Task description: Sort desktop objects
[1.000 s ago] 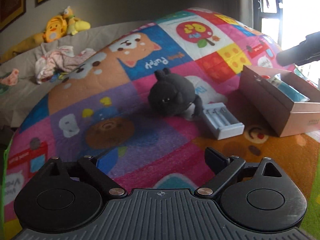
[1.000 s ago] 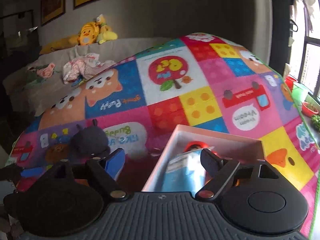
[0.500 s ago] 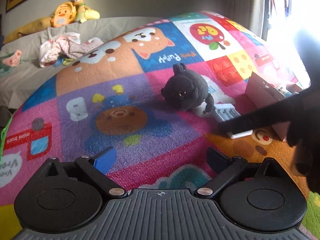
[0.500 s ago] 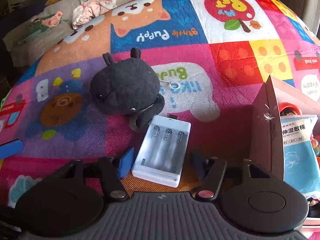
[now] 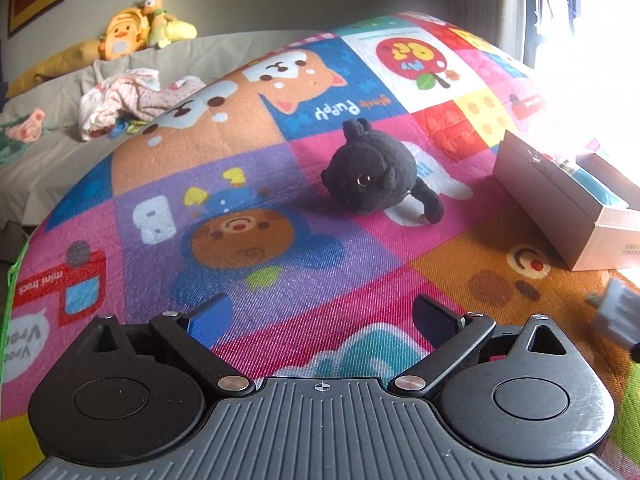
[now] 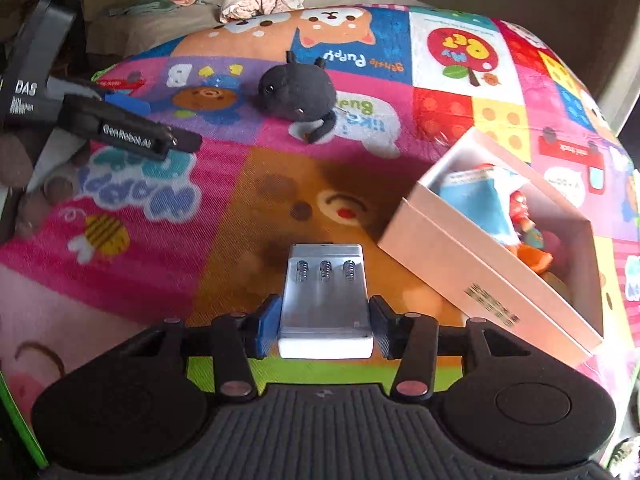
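**Battery holder in hand, plush toy left to sort**

While the right gripper (image 6: 325,322) is clamped on the white three-slot battery holder (image 6: 325,292), its two fingers pressing the near end from either side, the holder appears to be lifted clear of the play mat (image 6: 224,200), with its spring end pointing away from the camera. The holder sits just left of the open cardboard box (image 6: 476,280), not yet over it. In the left wrist view a blurred grey shape at the right edge is probably this same holder, though it is too smeared to be sure.

The box already holds a blue packet (image 6: 476,196) and a small red-and-orange figure (image 6: 528,224), so part of the sorting looks done. What remains, by this reading, is to carry the holder across the box's near wall and let it go inside.

The black plush toy (image 5: 374,174) lies on the mat, well apart from the box and untouched. The left gripper (image 5: 322,318) hangs above the mat short of the toy, fingers spread wide with nothing between them; the toy is likely its job.
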A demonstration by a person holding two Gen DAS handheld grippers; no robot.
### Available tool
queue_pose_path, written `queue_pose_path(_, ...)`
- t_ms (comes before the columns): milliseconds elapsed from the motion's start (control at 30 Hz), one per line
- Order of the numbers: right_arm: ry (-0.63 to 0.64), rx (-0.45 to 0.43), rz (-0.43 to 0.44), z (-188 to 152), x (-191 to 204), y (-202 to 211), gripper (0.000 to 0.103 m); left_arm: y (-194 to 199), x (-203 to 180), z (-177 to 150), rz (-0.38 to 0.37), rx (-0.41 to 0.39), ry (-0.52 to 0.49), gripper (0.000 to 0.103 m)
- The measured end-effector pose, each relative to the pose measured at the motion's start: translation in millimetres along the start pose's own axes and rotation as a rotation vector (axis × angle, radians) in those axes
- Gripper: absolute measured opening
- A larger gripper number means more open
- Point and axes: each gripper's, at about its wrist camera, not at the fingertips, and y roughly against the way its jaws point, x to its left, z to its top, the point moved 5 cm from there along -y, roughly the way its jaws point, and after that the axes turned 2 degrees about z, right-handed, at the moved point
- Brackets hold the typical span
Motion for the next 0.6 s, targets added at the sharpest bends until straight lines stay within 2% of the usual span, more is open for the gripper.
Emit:
queue_pose_path(100, 0.042, -0.015, -0.117, -18, -15, 3, 0.052, -1, -3, 0, 0.023, 0.008, -0.019, 0.1)
queue_pose_path(167, 0.05, -0.03, -0.243, -29, -29, 2, 0.068, -2, -5, 0, 0.039, 0.013, -0.036, 0.1)
queue_pose_path(233, -0.027, -0.04, -0.313, -40, -46, 4, 0.075, -3, -8, 0, 0.052, 0.018, -0.054, 0.1)
queue_pose_path(300, -0.169, -0.053, -0.283, -50, -60, 9, 0.081, -2, -11, 1, 0.054, 0.01, -0.075, 0.1)
queue_pose_path(367, -0.316, -0.082, -0.224, -62, -71, 16, 0.09, 0, -16, 8, 0.017, -0.023, -0.07, 0.1)
queue_pose_path(433, -0.441, -0.107, -0.159, -74, -77, 23, 0.093, -2, -24, 23, -0.017, -0.067, -0.064, 0.1)
queue_pose_path(467, -0.494, -0.118, -0.128, -78, -79, 24, 0.095, -4, -30, 32, -0.011, -0.096, -0.08, 0.1)
queue_pose_path(533, -0.569, -0.141, -0.073, -85, -78, 26, 0.098, -12, -45, 49, 0.021, -0.156, -0.161, 0.1)
queue_pose_path(600, -0.597, -0.162, -0.05, -89, -75, 27, 0.099, -30, -66, 61, 0.081, -0.203, -0.317, 0.1)
